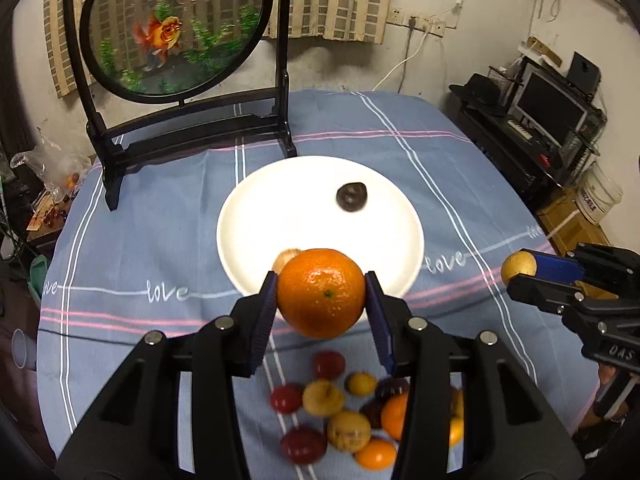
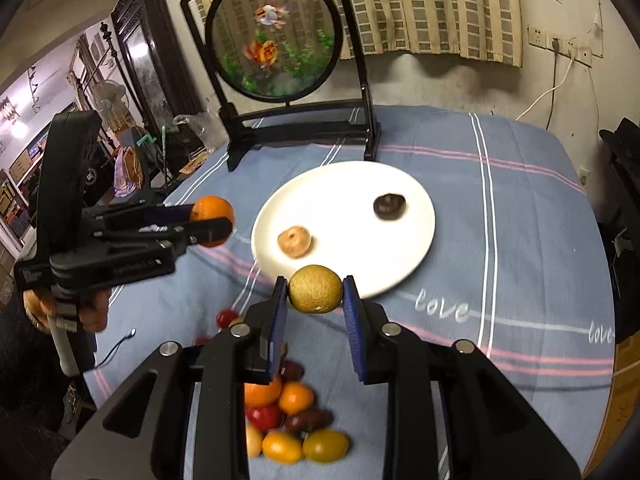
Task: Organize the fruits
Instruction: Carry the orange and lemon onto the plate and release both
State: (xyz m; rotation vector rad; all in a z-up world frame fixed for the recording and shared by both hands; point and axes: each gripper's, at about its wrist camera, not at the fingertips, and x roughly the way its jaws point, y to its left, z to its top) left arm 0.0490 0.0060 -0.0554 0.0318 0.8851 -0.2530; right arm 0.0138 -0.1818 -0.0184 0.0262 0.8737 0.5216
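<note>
My left gripper (image 1: 321, 294) is shut on a large orange (image 1: 321, 292), held in the air near the front rim of the white plate (image 1: 280, 208). My right gripper (image 2: 315, 290) is shut on a small yellow-brown round fruit (image 2: 315, 289), also lifted, just in front of the plate (image 2: 344, 240). On the plate lie a dark wrinkled fruit (image 2: 389, 207) and a tan round fruit (image 2: 295, 241). A pile of small red, yellow and orange fruits (image 1: 340, 412) lies on the cloth below both grippers. In the right wrist view the left gripper (image 2: 214, 222) appears at the left with the orange (image 2: 212, 210).
A blue striped tablecloth (image 1: 440, 184) covers the table. A round goldfish screen on a black stand (image 1: 176, 28) rises behind the plate. A shelf with a monitor (image 1: 548, 112) stands to the right of the table. A hand (image 2: 94, 312) grips the left tool's handle.
</note>
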